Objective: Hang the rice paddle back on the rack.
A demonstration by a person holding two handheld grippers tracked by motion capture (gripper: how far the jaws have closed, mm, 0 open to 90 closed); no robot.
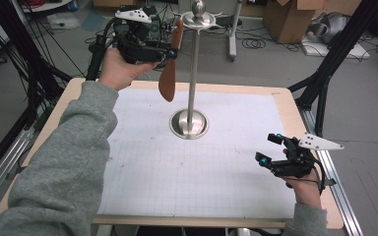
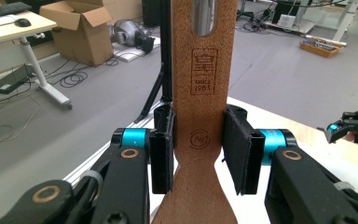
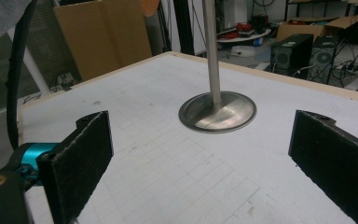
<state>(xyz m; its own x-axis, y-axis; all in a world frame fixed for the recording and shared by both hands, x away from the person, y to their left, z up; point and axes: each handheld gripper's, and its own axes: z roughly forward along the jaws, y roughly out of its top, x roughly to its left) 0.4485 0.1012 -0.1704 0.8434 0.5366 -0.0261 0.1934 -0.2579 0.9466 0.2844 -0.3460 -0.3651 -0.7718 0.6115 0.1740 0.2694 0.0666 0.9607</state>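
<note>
Two handheld grippers worked over a table [image 1: 54, 128] covered by a white gridded mat [image 1: 226, 167]. Raised above the far left corner, the left gripper [image 1: 170, 53] pinched a wooden spatula [image 1: 169, 73] by its handle, blade hanging down, beside a tall metal stand [image 1: 193, 73] near the mat's far middle. By the right edge, the right gripper [image 1: 269, 148] hovered with jaws spread wide, empty.
</note>
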